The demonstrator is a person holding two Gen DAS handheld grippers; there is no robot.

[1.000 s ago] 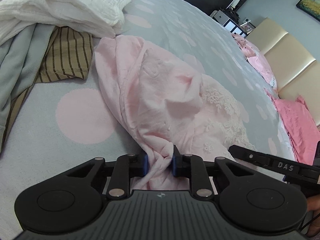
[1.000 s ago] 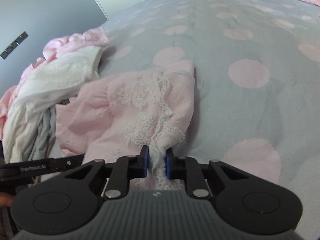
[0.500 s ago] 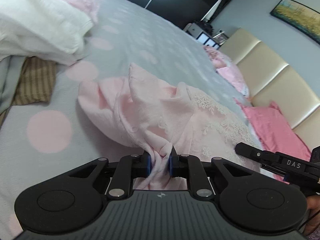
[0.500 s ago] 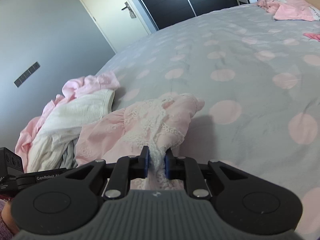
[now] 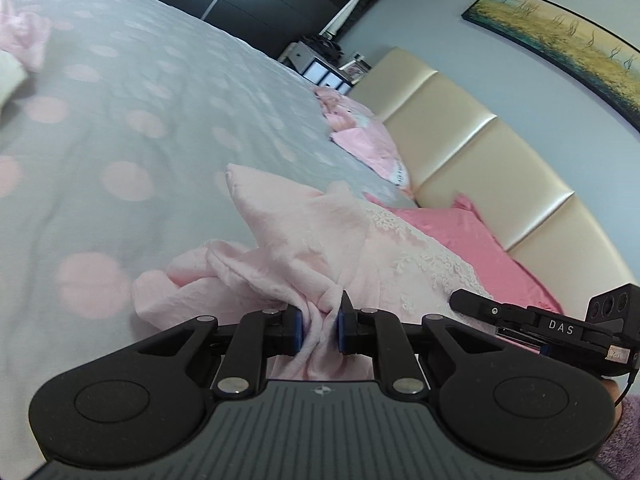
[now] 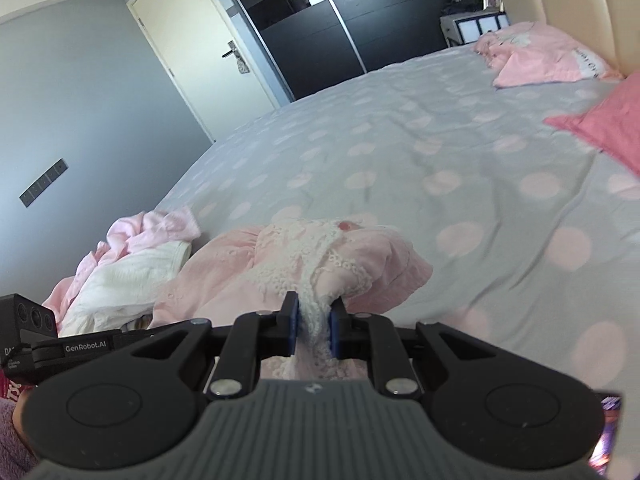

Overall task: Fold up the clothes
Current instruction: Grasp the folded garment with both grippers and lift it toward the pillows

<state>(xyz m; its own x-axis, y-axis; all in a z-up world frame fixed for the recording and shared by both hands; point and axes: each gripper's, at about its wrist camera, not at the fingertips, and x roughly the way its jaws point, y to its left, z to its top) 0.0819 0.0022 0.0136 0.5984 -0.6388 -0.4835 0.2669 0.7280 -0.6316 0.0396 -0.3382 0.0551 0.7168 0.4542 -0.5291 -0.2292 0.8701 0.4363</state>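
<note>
A pale pink garment with white lace (image 5: 304,236) hangs bunched between both grippers above the grey bed with pink dots (image 5: 120,120). My left gripper (image 5: 319,326) is shut on a twisted pink edge of it. My right gripper (image 6: 313,322) is shut on its lace edge; the garment (image 6: 320,256) sags ahead of the fingers. The right gripper also shows at the right of the left wrist view (image 5: 560,328). The left gripper shows at the left of the right wrist view (image 6: 60,348).
A pile of pink and white clothes (image 6: 128,264) lies at the left on the bed. Pink pillows (image 6: 552,60) and a darker pink cushion (image 5: 480,248) lie by the cream headboard (image 5: 500,160). A dark wardrobe (image 6: 360,20) and a door (image 6: 212,48) stand beyond the bed.
Both grippers have lifted and tilted up with the pink garment, raising it off the bed. The clothes pile has dropped out of the left wrist view.
</note>
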